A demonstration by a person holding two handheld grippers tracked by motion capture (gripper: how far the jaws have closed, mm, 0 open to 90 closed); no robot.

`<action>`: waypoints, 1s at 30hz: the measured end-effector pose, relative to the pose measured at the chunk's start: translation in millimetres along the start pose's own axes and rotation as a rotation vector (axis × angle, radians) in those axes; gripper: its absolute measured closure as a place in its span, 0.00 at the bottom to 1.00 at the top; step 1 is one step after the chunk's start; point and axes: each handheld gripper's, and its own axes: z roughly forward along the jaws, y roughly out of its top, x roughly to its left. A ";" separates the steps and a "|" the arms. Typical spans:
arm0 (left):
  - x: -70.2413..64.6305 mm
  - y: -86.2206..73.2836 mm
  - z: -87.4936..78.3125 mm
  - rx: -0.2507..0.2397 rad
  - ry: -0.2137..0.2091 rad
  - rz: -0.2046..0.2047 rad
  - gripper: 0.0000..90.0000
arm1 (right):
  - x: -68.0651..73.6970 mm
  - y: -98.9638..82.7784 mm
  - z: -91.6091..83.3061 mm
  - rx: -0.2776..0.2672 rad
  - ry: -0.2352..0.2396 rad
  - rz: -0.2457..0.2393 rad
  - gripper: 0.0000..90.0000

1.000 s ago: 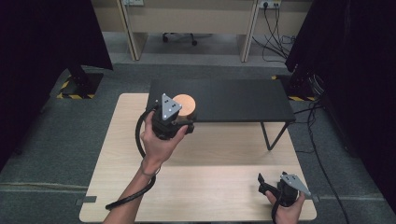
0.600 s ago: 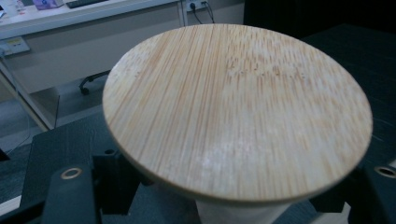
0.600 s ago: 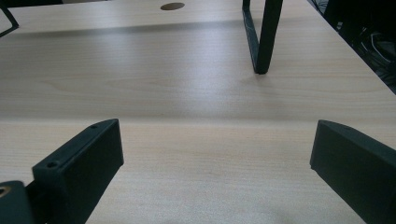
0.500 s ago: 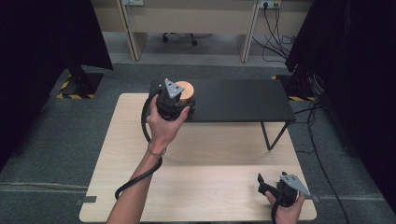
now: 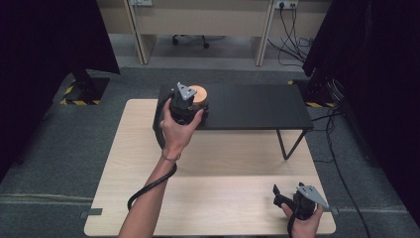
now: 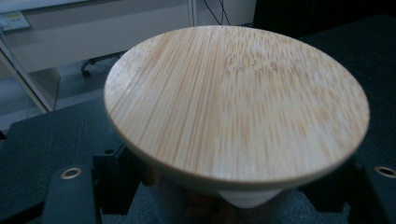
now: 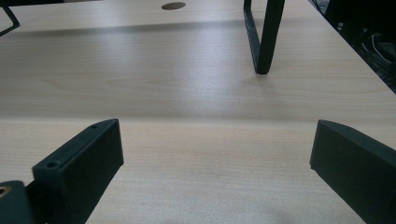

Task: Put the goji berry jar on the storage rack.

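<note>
Lid (image 6: 236, 100): round bamboo disc on a pale jar, clamped in my left gripper (image 5: 190, 106). In the left gripper view the wooden top is tilted toward the camera, grain running front to back, and both black jaws press on the jar body just under the disc's rim. A whitish part of the jar (image 6: 247, 198) shows below the disc, between the jaws.

From the high view, my left hand (image 5: 178, 130) holds the gripper at the near left end of the black shelf (image 5: 257, 106), the lid showing orange-brown just past the grey plate. The shelf stands on thin black legs on the far half of the table (image 5: 218, 198). Whether the jar rests on the shelf or hangs just above it, I cannot tell.

Right gripper (image 5: 289, 198): low at the table's near right corner, in my right hand (image 5: 303, 223). Its jaws stand wide apart with nothing between them, bare wood beneath. One shelf leg (image 7: 266, 37) stands ahead of it, well apart from it.
</note>
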 end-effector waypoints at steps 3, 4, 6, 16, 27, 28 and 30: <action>3.8 -1.8 3.2 -0.008 -0.007 -0.024 0.29 | -0.2 -0.1 0.0 -0.001 0.000 0.001 0.03; 3.9 -2.2 3.7 -0.010 -0.007 -0.027 0.29 | -0.2 -0.2 -0.1 -0.001 0.000 0.002 0.03; 3.8 -4.1 4.5 -0.019 -0.006 -0.031 0.29 | -0.2 -0.2 -0.1 -0.001 0.000 0.002 0.03; 4.2 -6.5 5.0 -0.028 -0.007 -0.033 0.28 | 0.3 0.1 -0.1 0.002 0.003 -0.002 0.03; 4.5 -6.0 5.5 -0.027 -0.006 -0.034 0.28 | 1.8 0.5 0.4 0.004 0.007 -0.009 0.03; 4.5 -6.0 5.5 -0.026 -0.006 -0.034 0.28 | 1.8 0.4 0.4 0.004 0.007 -0.009 0.03; 4.3 -5.9 5.6 -0.026 -0.006 -0.035 0.28 | 1.7 0.3 0.4 0.003 0.007 -0.008 0.03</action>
